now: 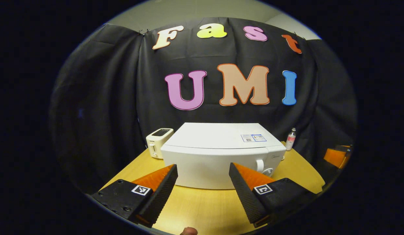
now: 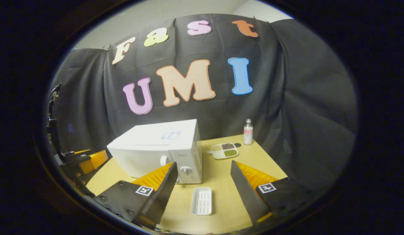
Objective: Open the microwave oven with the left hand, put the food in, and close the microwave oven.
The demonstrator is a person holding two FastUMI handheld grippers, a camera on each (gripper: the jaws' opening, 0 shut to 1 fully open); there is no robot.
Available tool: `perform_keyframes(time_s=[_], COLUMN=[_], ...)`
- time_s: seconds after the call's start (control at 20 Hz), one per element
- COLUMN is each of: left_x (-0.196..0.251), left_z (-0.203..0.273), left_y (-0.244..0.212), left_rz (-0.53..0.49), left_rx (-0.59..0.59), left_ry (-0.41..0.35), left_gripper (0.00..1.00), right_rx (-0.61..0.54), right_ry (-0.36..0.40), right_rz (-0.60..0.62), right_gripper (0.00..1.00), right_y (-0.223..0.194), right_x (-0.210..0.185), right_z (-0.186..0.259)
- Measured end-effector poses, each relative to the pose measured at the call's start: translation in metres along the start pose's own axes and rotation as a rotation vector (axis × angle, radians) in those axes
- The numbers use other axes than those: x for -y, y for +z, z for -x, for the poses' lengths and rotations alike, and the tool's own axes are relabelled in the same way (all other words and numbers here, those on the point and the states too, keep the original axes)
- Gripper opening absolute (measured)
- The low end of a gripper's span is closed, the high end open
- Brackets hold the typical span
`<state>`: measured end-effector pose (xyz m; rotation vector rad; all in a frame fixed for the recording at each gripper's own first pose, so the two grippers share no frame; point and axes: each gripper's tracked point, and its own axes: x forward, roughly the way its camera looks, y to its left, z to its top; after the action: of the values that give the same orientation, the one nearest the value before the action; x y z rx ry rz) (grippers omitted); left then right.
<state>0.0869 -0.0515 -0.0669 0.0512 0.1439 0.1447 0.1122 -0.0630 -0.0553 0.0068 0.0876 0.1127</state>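
A: Going left to right in the left gripper view, what is sitting on the table (image 1: 195,209)?

B: A toaster (image 1: 158,141) is standing at about 10 o'clock from the microwave (image 1: 218,153), just beside it. The microwave is sitting dead centre with its door shut, its handle (image 1: 260,165) and dial (image 1: 268,171) at the right end of the front. A bottle (image 1: 290,138) is standing at 2 o'clock from it, by the cloth.

A: And the left gripper (image 1: 203,182)?

B: Its fingers are gaping wide and gripping nothing, apart from the microwave, whose front is showing between them. At far right, at 3 o'clock, part of the right gripper (image 1: 335,156) is peeking in.

A: Now the right gripper view.

B: The left gripper (image 2: 87,161) is showing at 9 o'clock by the table's edge. The microwave (image 2: 156,150) is sitting left of centre. An empty white tray (image 2: 201,200) is lying on the table (image 2: 218,176) at 5 o'clock from it. The food plate (image 2: 225,150) (three compartments, each holding something different) is lying at 3 o'clock from the microwave, near the bottle (image 2: 248,132).

A: The right gripper (image 2: 203,182)?

B: Also spread wide and holding nothing; the tray is lying between its fingers, untouched.
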Motion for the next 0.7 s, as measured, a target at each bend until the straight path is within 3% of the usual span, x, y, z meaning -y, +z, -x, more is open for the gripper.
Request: perform_keyframes(time_s=[0.15, 0.2, 0.25, 0.4, 0.45, 0.5, 0.55, 0.6, 0.7], left_x=[-0.003, -0.002, -0.003, -0.003, -0.002, -0.002, -0.001, -0.001, 0.003], left_z=[0.003, 0.004, 0.004, 0.003, 0.003, 0.003, 0.004, 0.004, 0.005], left_y=[0.007, 0.006, 0.008, 0.007, 0.008, 0.009, 0.008, 0.008, 0.006], left_rz=[0.037, 0.051, 0.062, 0.091, 0.099, 0.102, 0.098, 0.092, 0.081], left_rx=[0.014, 0.012, 0.011, 0.001, 0.0, -0.001, -0.001, -0.002, -0.006], left_ry=[0.016, 0.015, 0.016, 0.007, 0.002, 0.0, -0.001, -0.002, -0.012], left_gripper=[0.99, 0.99, 0.99, 0.98, 0.98, 0.98, 0.98, 0.97, 0.96], right_rx=[0.039, 0.039, 0.04, 0.036, 0.035, 0.039, 0.042, 0.048, 0.055], right_ry=[-0.007, -0.006, -0.004, -0.02, -0.025, -0.028, -0.029, -0.031, -0.035], right_rz=[0.042, 0.044, 0.04, 0.033, 0.03, 0.027, 0.023, 0.022, 0.021], right_gripper=[0.99, 0.92, 0.99, 1.0, 0.92, 1.0, 1.0, 0.92, 0.92], right_y=[0.015, 0.017, 0.018, 0.022, 0.023, 0.026, 0.028, 0.03, 0.033], right_x=[0.004, 0.003, 0.003, 0.011, 0.013, 0.015, 0.016, 0.018, 0.021], right_z=[0.003, 0.004, 0.003, 0.005, 0.005, 0.007, 0.006, 0.006, 0.009])
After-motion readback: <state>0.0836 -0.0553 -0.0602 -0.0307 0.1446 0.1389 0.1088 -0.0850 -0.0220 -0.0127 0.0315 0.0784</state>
